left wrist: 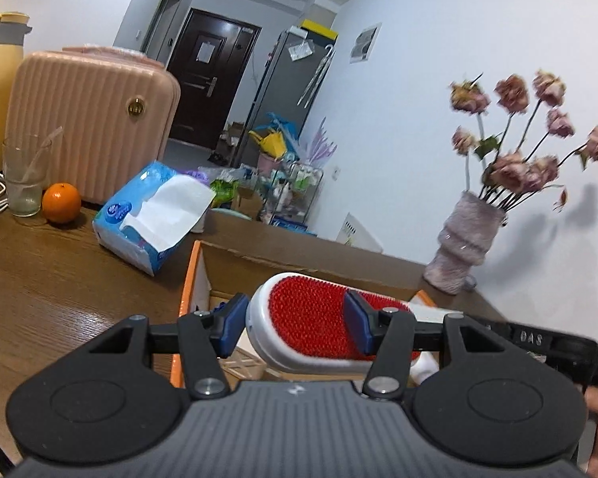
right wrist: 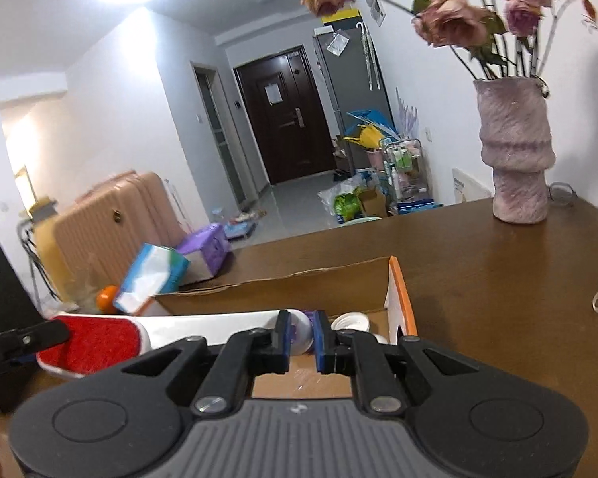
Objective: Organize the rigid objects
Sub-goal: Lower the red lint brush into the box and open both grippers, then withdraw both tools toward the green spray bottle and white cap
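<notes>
Because the long white plastic lint brush with its red bristle pad (left wrist: 311, 318) is awkward for one grip, the left tool (left wrist: 295, 324) clamps the wide padded end while the right tool (right wrist: 302, 336), pinched nearly shut, holds the narrow handle end, carrying it level just above the open orange-edged cardboard box (right wrist: 398, 298) on the brown wooden worktop (right wrist: 498, 279), likely for lowering inside.

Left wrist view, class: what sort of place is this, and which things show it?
Most likely a lived-in flat or home: a dark entrance door down a hallway, a pink suitcase and tissue pack on a wooden table, and a vase of dried flowers.
</notes>
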{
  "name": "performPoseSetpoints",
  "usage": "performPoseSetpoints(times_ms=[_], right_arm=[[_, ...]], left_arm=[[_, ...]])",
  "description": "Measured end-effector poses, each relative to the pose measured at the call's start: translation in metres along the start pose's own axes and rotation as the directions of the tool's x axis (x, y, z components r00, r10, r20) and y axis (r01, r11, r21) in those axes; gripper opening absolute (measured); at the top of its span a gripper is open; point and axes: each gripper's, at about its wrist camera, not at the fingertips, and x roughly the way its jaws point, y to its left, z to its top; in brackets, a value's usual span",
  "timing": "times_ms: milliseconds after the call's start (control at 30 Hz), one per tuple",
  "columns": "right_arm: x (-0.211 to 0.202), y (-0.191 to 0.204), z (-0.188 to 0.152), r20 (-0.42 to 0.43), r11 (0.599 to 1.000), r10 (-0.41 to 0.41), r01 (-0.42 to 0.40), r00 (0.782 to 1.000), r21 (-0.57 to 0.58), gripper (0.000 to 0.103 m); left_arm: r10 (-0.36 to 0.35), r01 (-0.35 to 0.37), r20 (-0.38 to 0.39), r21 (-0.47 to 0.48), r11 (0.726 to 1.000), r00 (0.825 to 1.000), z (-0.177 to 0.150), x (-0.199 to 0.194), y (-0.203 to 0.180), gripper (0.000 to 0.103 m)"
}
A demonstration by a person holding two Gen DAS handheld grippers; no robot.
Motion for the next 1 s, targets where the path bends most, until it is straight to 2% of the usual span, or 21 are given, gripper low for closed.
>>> performPoseSetpoints(times_ms=[100,167,200,233,267,300,367,500,633,733,1000], right_arm=[[0.026,0.0,0.003,-0.029,1.0,0.002,-0.002,1.0,-0.025,0.012],[0.035,0.0,0.0,-0.027,0.999,0.016,-0.016,1.0,-0.034,0.013],[0.037,-0.001,-0.003,-0.019,0.999,0.026,-0.027,0.999,-0.039,0.013],[0.039,0.001,-0.004,-0.021,0.998,0.028,-0.029,0.999,-0.047,0.014],[0.04,0.004,-0.005,-0.025,0.997,0.028,-0.03,0.999,-0.072,0.016],[0.04,0.009,-0.006,-0.015,0.994,0.023,-0.024,1.0,-0.103,0.016],[0.039,0.014,-0.009,0.0,0.991,0.004,-0.004,1.0,-0.133,0.016],[0.039,0.014,-0.012,-0.011,0.991,0.023,-0.024,1.0,-0.13,0.017],[0.049,0.013,-0.022,-0.05,0.991,0.008,-0.014,0.999,-0.13,0.017],[0.05,0.012,-0.027,-0.057,0.992,0.007,-0.014,0.998,-0.128,0.022],[0.03,0.02,-0.031,0.001,0.984,-0.027,0.027,1.0,-0.177,0.022]], left_arm=[[0.021,-0.021,-0.013,0.001,1.0,1.0,-0.007,0.012,0.008,0.054],[0.049,-0.047,-0.027,0.063,0.997,0.998,-0.014,0.016,0.006,0.057],[0.057,-0.053,-0.025,0.115,0.992,0.998,-0.018,0.017,0.002,0.062],[0.061,-0.059,-0.01,0.152,0.987,0.998,-0.022,0.017,-0.001,0.077],[0.071,-0.072,0.013,0.177,0.982,0.997,-0.025,0.015,-0.004,0.084],[0.089,-0.097,0.046,0.207,0.974,0.995,-0.027,0.013,-0.008,0.085],[0.1,-0.114,0.067,0.244,0.963,0.993,-0.029,0.01,-0.013,0.085],[0.116,-0.125,0.055,0.216,0.968,0.992,-0.032,0.007,-0.01,0.085],[0.136,-0.141,0.042,0.206,0.968,0.99,-0.031,0.009,-0.004,0.085],[0.13,-0.133,0.03,0.204,0.97,0.991,-0.033,0.009,-0.002,0.085],[0.12,-0.126,0.042,0.177,0.976,0.992,-0.029,0.002,-0.001,0.085]])
